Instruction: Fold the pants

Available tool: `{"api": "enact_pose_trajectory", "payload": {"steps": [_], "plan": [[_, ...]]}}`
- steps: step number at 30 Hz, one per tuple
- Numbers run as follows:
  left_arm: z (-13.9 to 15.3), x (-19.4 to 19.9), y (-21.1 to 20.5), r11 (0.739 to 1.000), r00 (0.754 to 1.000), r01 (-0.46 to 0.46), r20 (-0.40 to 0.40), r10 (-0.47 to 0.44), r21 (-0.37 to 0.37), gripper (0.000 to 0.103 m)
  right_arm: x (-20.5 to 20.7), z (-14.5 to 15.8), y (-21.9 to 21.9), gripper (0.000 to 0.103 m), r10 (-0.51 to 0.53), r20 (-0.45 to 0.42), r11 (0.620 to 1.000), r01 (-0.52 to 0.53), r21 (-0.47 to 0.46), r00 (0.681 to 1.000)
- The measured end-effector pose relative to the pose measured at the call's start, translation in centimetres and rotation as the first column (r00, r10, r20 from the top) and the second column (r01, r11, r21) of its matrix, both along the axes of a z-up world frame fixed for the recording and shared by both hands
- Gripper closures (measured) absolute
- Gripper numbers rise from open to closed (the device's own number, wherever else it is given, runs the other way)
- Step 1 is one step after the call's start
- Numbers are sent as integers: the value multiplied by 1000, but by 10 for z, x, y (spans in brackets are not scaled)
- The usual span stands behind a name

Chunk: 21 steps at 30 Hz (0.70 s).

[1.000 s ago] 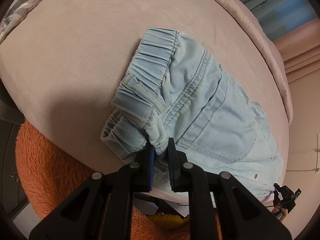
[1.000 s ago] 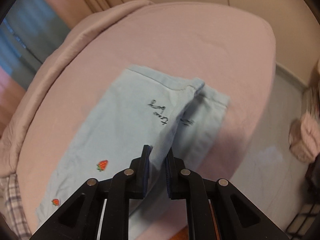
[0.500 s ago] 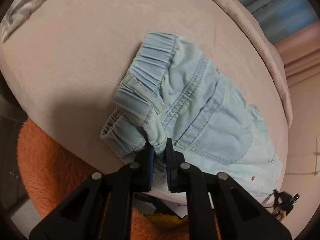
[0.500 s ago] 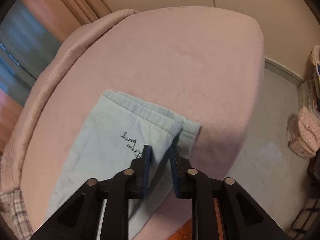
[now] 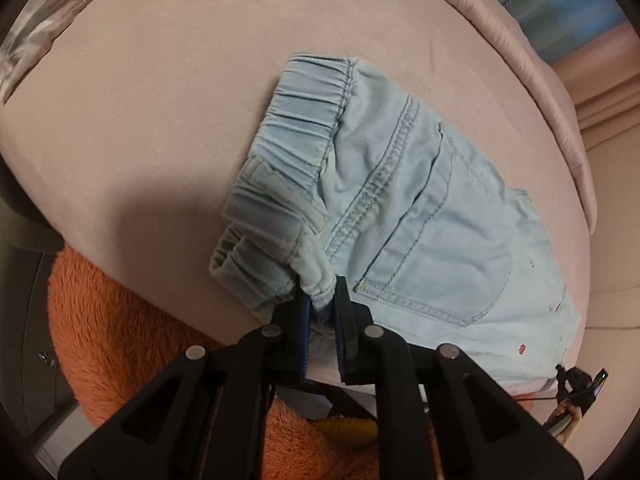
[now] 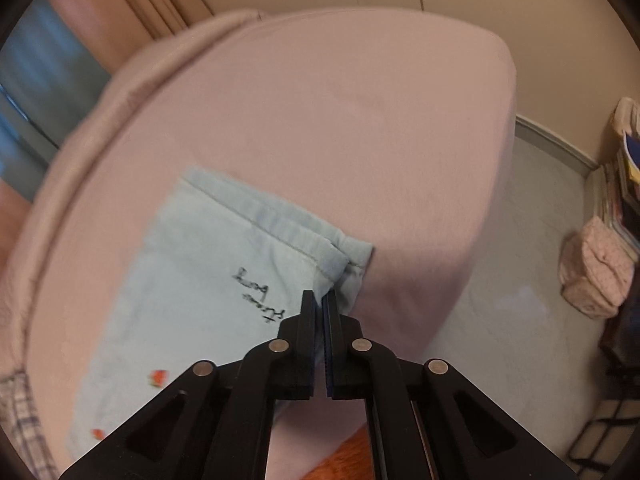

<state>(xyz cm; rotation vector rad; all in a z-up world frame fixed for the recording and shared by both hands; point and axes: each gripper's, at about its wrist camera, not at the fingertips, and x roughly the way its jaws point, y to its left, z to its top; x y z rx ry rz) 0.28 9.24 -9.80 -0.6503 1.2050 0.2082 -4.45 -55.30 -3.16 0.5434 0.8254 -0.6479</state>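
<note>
Pants (image 5: 420, 216) stretch lengthwise across the bed (image 5: 160, 100): left gripper (image 5: 320, 304) clamps the waistband, right gripper (image 6: 319, 304) clamps the hems.

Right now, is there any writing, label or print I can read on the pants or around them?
Black handwritten script on the pants leg near the hem, upside down in the right wrist view: too blurred to read.
Small red strawberry prints on the leg: pictures, no text.
Waistband and back pocket in the left wrist view: no label or writing visible.
</note>
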Motion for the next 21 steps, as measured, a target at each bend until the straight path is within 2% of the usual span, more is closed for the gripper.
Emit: {"api": "enact_pose_trajectory", "payload": {"steps": [5, 11, 21], "plan": [[-1, 5, 0, 999, 999, -31, -9, 31, -24, 89, 3, -3, 4, 100, 3, -44, 998, -6, -65, 999], [-2, 5, 1, 1000, 1000, -21, -8, 21, 5, 89, 11, -3, 5, 100, 0, -57, 996, -5, -88, 998], [-3, 6, 0, 999, 999, -40, 4, 40, -11, 88, 7, -5, 4, 100, 9, -42, 996, -13, -92, 999]]}}
